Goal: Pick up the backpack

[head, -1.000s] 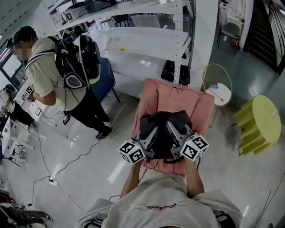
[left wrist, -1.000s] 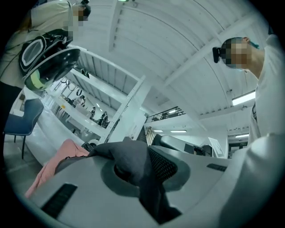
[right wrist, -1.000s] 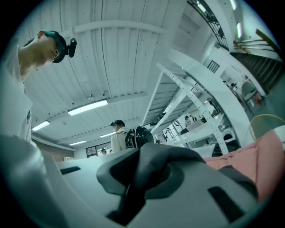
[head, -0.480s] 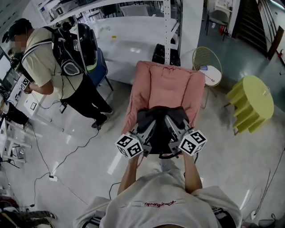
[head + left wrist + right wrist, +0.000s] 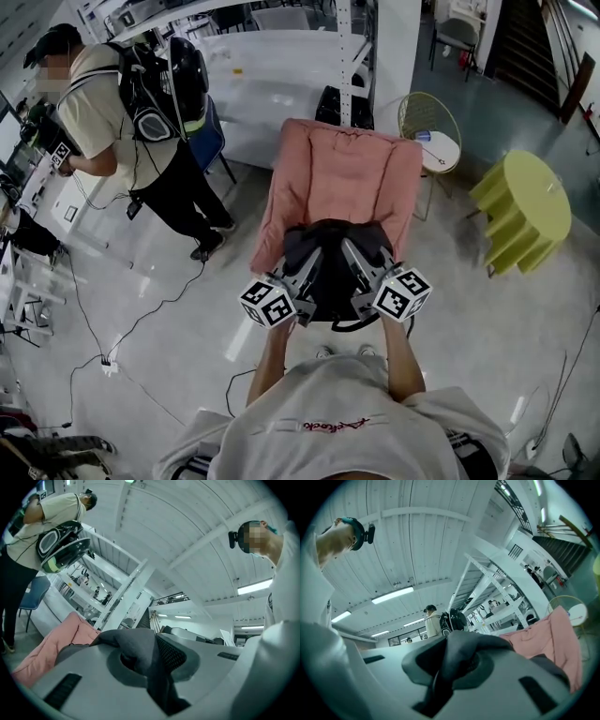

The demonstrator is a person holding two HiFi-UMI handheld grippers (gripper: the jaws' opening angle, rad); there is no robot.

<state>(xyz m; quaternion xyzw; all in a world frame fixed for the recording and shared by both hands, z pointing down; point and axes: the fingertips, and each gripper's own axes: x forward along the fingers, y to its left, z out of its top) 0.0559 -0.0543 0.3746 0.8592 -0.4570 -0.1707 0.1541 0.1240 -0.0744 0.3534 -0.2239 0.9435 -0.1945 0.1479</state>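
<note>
The black backpack (image 5: 333, 277) hangs between my two grippers, in front of the seat of a pink armchair (image 5: 342, 173). My left gripper (image 5: 312, 265) is shut on a fold of the backpack's dark grey fabric (image 5: 136, 651) at its left side. My right gripper (image 5: 356, 261) is shut on the fabric (image 5: 461, 656) at its right side. In both gripper views the cloth is pinched tight between the grey jaws and bulges out above them. The lower part of the backpack is hidden behind my arms and the marker cubes.
A person (image 5: 108, 112) wearing a backpack stands at the left by a white table (image 5: 272, 80) and a metal shelf post (image 5: 344, 52). A round wire-frame side table (image 5: 433, 131) and a yellow round table (image 5: 523, 202) stand at the right. Cables (image 5: 122, 352) trail over the floor at the left.
Both grippers have drawn the backpack back from the armchair's seat toward the person holding them. The armchair now lies farther from the backpack. Both grips are unchanged.
</note>
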